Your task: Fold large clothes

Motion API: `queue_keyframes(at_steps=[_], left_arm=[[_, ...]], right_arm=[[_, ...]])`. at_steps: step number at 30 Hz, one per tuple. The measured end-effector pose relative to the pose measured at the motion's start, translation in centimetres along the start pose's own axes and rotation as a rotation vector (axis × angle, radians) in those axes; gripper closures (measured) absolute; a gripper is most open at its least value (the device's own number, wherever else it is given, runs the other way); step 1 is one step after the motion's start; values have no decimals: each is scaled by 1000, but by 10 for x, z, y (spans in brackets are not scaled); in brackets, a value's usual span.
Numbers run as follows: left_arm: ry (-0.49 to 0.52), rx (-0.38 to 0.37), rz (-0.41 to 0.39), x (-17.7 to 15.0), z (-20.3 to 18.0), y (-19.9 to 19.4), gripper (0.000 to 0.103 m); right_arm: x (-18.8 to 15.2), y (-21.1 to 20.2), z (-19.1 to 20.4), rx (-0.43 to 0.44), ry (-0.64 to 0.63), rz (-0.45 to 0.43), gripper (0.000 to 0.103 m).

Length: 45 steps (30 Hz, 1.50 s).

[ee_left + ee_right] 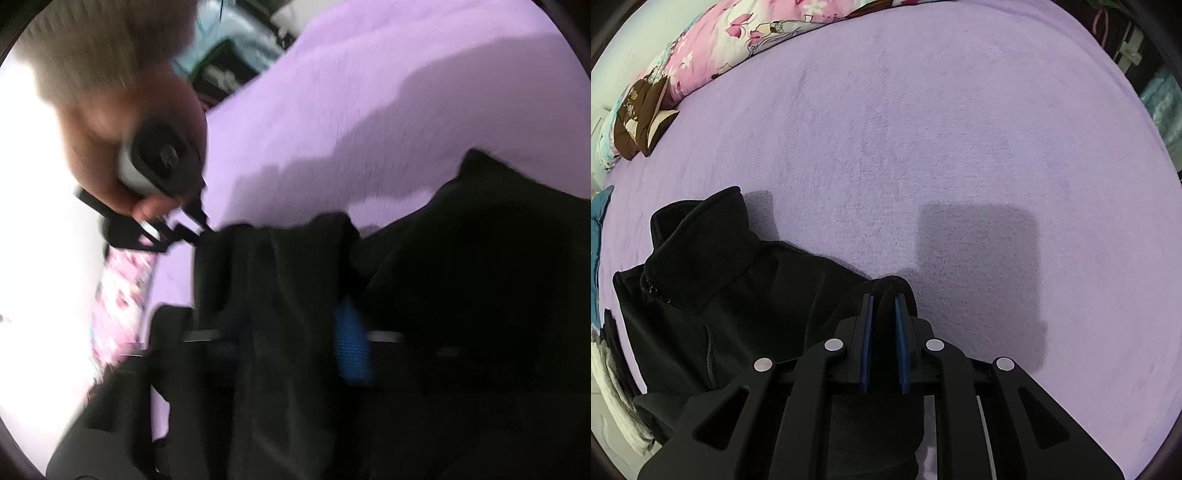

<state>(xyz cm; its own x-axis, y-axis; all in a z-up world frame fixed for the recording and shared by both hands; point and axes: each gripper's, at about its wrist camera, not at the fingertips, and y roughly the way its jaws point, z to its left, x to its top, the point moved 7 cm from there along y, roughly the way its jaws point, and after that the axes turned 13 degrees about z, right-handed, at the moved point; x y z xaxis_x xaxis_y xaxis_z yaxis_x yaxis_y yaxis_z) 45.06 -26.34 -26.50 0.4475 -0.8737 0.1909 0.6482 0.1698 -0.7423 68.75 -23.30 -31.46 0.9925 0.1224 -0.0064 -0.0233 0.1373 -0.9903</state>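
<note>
My right gripper (884, 325) has its blue pads (867, 347) nearly together, pinching a ridge of the black jacket (713, 295) between them. The pinch sits at the garment's edge, pointing steeply down at the purple bed (923, 129).

My left gripper (291, 339) is buried in the same dark cloth; one blue pad (351, 343) shows, with fleece draped across the gap. The view is smeared, so I cannot tell whether those pads press on the cloth or only stand around it. From there I also see my right hand (122, 147) gripping its tool, whose tip meets the jacket's top edge.

Outward, the jacket lies bunched near the bed's edge, collar (701, 229) standing up, zip (709, 354) partly visible. No neat fold shows anywhere; sleeves and hem are out of sight or lost in the black heap.

I judge the folding barely begun: it needs spreading flat, then folding. A pink floral quilt (713, 48) lies along the far edge.
</note>
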Motion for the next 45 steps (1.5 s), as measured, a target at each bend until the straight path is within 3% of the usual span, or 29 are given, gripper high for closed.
queue_keyframes(at_steps=[2,7,10,14,20,22,24,25,28,30,31,32,33,35,38,41,43,45], left_arm=[[27,-16,23,1,-9,9,87],[48,48,12,0,-17,10,96],[65,91,-12,-2,-21,3,97],[160,198,-36,-6,-41,-3,97],[243,252,-60,-11,-58,2,98],[307,252,-91,-11,-66,1,98],[359,296,-103,-17,-80,-1,98],[353,311,-102,-18,-80,0,97],[304,321,-112,-19,-71,0,95],[317,402,-122,-18,-67,1,89],[317,421,-119,-19,-67,0,77],[296,447,-122,-19,-63,-2,48],[243,472,-136,-18,-54,-7,38],[163,439,-137,-19,-42,-17,16],[142,439,-119,-21,-34,-17,14],[188,456,-115,-22,-41,-12,16],[181,456,-114,-21,-41,-12,16],[172,442,-112,-20,-39,-10,15]], right_arm=[[1,1,1,4,4,6,93],[5,-1,2,1,4,5,94],[5,0,-1,13,18,8,94],[9,2,-7,54,70,17,95],[25,7,-6,50,94,-1,100],[36,3,-7,12,101,-64,103],[47,4,-2,68,84,-54,103],[52,1,-4,101,125,-61,102],[46,-10,13,87,59,-65,102],[26,-20,31,-3,-80,-73,98],[20,-24,34,-32,-115,-79,76],[7,-34,38,-82,-175,-105,55],[-3,-41,39,-111,-206,-132,31],[-19,-47,34,-175,-234,-126,30],[-37,-46,19,-181,-182,-34,31],[-50,-38,18,-103,-106,67,42],[-54,-25,17,-71,-48,132,59],[-50,-16,18,-90,-30,149,62]])
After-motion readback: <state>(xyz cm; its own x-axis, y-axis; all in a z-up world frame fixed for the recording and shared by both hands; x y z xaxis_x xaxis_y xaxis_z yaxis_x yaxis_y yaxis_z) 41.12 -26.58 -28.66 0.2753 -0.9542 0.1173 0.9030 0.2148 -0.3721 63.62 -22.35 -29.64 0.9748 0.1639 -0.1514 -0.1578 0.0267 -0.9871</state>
